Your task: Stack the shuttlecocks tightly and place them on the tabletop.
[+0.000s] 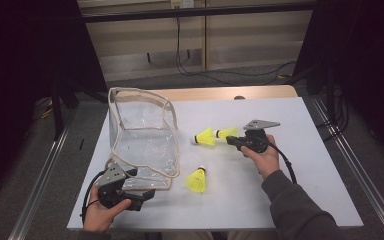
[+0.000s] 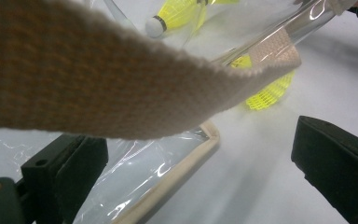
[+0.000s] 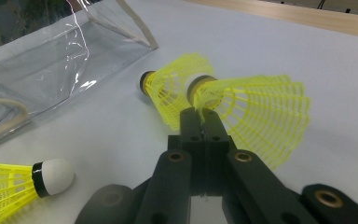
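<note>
1. The clear plastic pouch with cream woven trim [image 1: 142,132] stands on the white worktop [image 1: 290,190], its mouth gaping upward; it serves as the landmark here.
2. The right tool [image 1: 228,140], held in the person's right hand [image 1: 265,159], lies well to the right of the pouch. Its jaws are clenched on the edge of a yellow mesh-skirted shuttlecock [image 3: 256,116].
3. A second yellow shuttlecock with a white cork tip [image 1: 204,137] lies between the pouch and the gripped one, touching or just overlapping its skirt in the right gripper view.
4. A third yellow shuttlecock [image 1: 196,181] rests on the worktop just right of the pouch's near corner, apart from the other two.
5. The left tool [image 1: 149,193] sits at the pouch's near edge, in the left hand [image 1: 101,214]. Its jaws stand released and wide, with the pouch's trimmed edge [image 2: 177,172] lying between them and a cream strap [image 2: 98,84] crossing above.
</note>
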